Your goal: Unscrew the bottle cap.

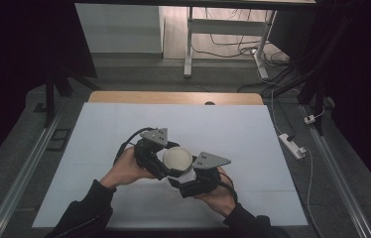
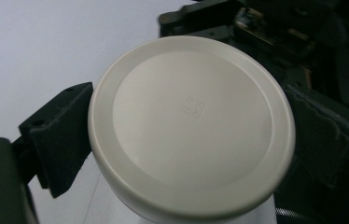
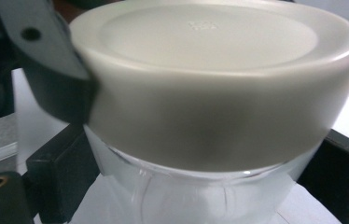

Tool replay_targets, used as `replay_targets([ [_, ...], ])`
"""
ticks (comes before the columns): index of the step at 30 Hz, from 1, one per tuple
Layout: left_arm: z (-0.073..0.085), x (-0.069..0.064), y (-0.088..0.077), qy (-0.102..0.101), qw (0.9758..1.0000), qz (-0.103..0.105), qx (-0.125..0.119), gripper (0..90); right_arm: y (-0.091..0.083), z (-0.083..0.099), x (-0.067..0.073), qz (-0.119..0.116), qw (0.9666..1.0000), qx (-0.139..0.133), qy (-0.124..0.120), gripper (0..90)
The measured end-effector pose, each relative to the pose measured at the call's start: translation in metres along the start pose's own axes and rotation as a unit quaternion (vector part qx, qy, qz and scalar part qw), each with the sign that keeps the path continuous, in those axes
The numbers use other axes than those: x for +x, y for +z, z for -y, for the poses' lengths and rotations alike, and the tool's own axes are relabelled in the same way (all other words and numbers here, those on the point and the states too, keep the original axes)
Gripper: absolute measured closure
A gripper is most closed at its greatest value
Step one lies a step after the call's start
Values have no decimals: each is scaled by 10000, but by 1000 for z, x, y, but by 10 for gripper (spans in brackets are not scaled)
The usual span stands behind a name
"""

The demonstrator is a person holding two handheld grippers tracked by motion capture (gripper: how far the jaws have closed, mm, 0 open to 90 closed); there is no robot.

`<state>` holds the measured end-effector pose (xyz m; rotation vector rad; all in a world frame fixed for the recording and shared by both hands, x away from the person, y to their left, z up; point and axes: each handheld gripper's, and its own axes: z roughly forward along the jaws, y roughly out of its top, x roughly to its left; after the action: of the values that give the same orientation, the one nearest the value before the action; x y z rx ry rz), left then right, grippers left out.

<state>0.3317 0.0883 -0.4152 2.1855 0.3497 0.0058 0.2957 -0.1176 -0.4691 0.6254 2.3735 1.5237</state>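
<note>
Left tongs (image 1: 166, 163): jaws spread wide, clamped on the rim of the cream lid (image 2: 191, 126) from opposite sides. Right tongs (image 1: 186, 179): jaws set lower, either side of the frosted glass jar (image 3: 200, 196) just under the lid, closed on its body. Right gripper view gives the glass wall; high view gives just the lid top. Jar upright, axis vertical, lid up, at mid white tabletop (image 1: 243, 129), near the person's edge.

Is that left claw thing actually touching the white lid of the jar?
Touching. In the left gripper view, the left gripper has a black jaw pressed against each side of the lid rim, no gap.
</note>
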Motion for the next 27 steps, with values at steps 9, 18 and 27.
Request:
replay_targets([
  [9, -12, -19, 14, -797, 9910, -1073, 75, 76, 0, 1, -7, 297, 9993, 84, 208, 69],
  [18, -13, -10, -2, -89, 9977, -674, 60, 9, -2, 0, -6, 116, 9997, -20, 201, 69],
  [27, -2, 12, -5, 486, 9981, 319, 224, 17, -2, -1, -3, -33, 9999, -98, 105, 69],
])
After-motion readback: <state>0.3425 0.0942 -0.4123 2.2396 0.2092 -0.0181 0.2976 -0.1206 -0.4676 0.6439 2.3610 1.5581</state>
